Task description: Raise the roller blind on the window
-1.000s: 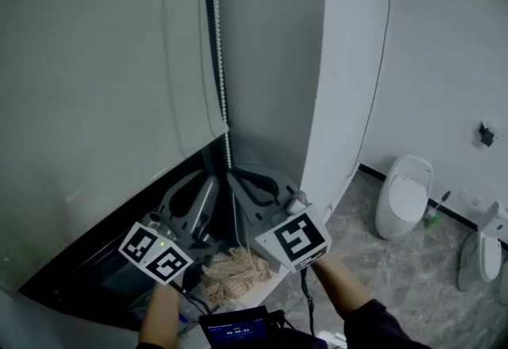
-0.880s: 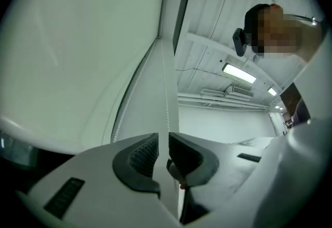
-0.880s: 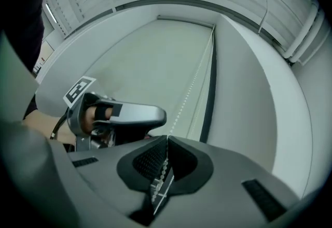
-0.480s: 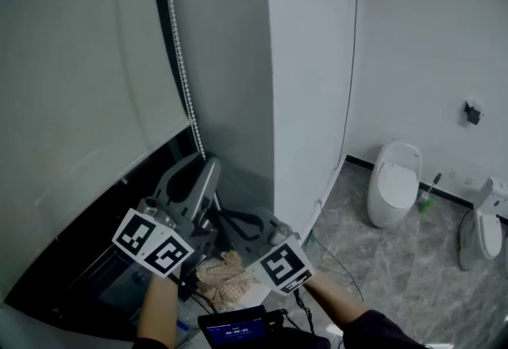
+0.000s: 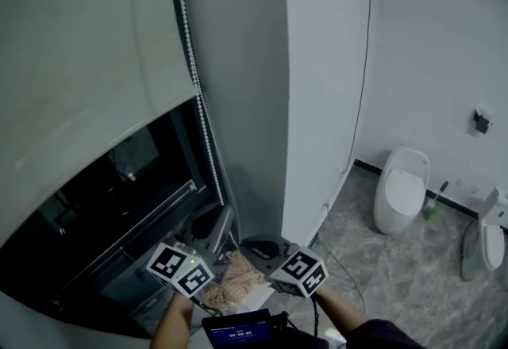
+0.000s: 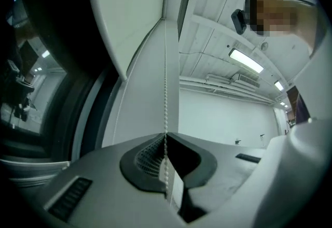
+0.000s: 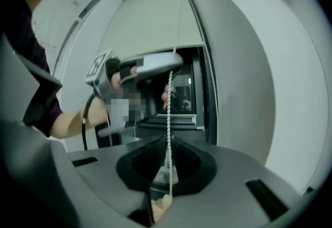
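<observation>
Roller blind (image 5: 79,46) looks like matt cloth, bead chain (image 5: 193,62) is smooth white plastic-ish, window glass (image 5: 111,197) dark and glossy, floor (image 5: 397,276) polished stone-look tile, toilet (image 5: 402,195) shiny ceramic.

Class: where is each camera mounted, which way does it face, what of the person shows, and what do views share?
Head view: on the head, looking down at blind, chain, toilet; forearms show.
Left gripper view: on left gripper, facing up the chain to ceiling; own jaws show.
Right gripper view: on right gripper, facing the window; left hand shows.
Shared: the chain, pinched by both.
</observation>
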`<state>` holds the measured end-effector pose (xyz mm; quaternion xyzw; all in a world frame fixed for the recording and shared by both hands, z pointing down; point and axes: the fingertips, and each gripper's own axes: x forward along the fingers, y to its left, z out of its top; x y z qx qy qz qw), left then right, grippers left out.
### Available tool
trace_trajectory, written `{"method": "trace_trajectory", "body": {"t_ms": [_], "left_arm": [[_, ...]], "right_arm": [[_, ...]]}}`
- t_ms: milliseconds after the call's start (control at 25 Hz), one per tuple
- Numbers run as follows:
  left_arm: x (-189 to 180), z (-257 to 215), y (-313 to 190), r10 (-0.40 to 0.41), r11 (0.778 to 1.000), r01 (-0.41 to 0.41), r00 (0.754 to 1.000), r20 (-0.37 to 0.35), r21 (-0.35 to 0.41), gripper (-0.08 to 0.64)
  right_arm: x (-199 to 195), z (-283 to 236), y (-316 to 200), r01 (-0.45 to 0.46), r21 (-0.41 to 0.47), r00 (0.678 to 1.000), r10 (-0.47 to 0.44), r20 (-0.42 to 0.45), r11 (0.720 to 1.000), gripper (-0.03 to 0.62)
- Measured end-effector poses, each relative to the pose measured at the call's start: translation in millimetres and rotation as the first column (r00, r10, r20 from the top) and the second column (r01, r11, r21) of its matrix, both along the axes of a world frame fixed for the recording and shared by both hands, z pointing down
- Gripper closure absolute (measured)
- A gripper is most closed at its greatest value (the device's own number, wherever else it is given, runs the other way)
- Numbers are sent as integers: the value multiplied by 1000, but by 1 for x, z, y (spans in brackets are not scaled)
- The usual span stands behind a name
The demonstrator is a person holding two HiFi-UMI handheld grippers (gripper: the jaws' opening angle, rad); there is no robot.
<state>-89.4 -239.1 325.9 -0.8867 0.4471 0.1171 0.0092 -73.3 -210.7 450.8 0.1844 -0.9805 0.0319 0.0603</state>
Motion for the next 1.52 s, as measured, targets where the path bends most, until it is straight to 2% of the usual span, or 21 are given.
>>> {"method": "trace_trajectory", "body": {"t_ms": [120, 240, 520, 640, 720, 800, 920, 1000, 1080, 1160, 1280, 1400, 1520], "left_arm": [[-13, 19, 2, -26, 999, 26, 999, 20, -27, 541], [-21, 41, 6, -43, 997, 44, 999, 17, -66, 541], [-35, 79, 12, -67, 991, 71, 997, 33, -117, 541], [-38, 96, 13, -72, 986, 77, 997, 43, -148, 541], [-41, 108, 15, -77, 982, 83, 996, 42, -168, 541], [-45, 121, 17, -84, 976, 93, 995, 51, -196, 543], [-53, 150, 20, -91, 961, 108, 993, 78, -256, 541], [-60, 168, 23, -80, 949, 86, 996, 32, -302, 541], [-66, 169, 26, -57, 947, 36, 997, -56, -319, 541], [-71, 149, 29, -42, 958, 8, 993, -114, -286, 540], [-77, 97, 29, -24, 981, -2, 991, -135, -195, 540], [-74, 39, 30, 1, 996, -12, 993, -116, -92, 540], [-65, -9, 25, 20, 1000, -21, 997, -69, -4, 540]], "right_arm": [[3, -53, -8, 45, -40, 982, -37, 184, 998, 572], [-1, -121, -21, 51, 32, 957, -58, 283, 998, 569], [-44, -232, -19, 148, 176, 909, -204, 364, 973, 537], [-59, -253, -16, 145, 215, 910, -216, 353, 966, 538], [-63, -252, -17, 125, 216, 917, -196, 349, 968, 542], [-65, -240, -16, 116, 200, 922, -181, 344, 973, 580], [-66, -211, -16, 99, 188, 938, -155, 312, 977, 583], [-67, -191, -16, 90, 174, 945, -139, 296, 981, 583], [-67, -173, -19, 88, 153, 951, -129, 281, 984, 583], [-66, -155, -23, 86, 134, 959, -119, 258, 987, 583], [-66, -127, -25, 83, 106, 969, -105, 224, 991, 583], [-67, -102, -21, 91, 68, 975, -103, 198, 994, 583], [-68, -82, -16, 104, 29, 977, -107, 183, 994, 583]]}}
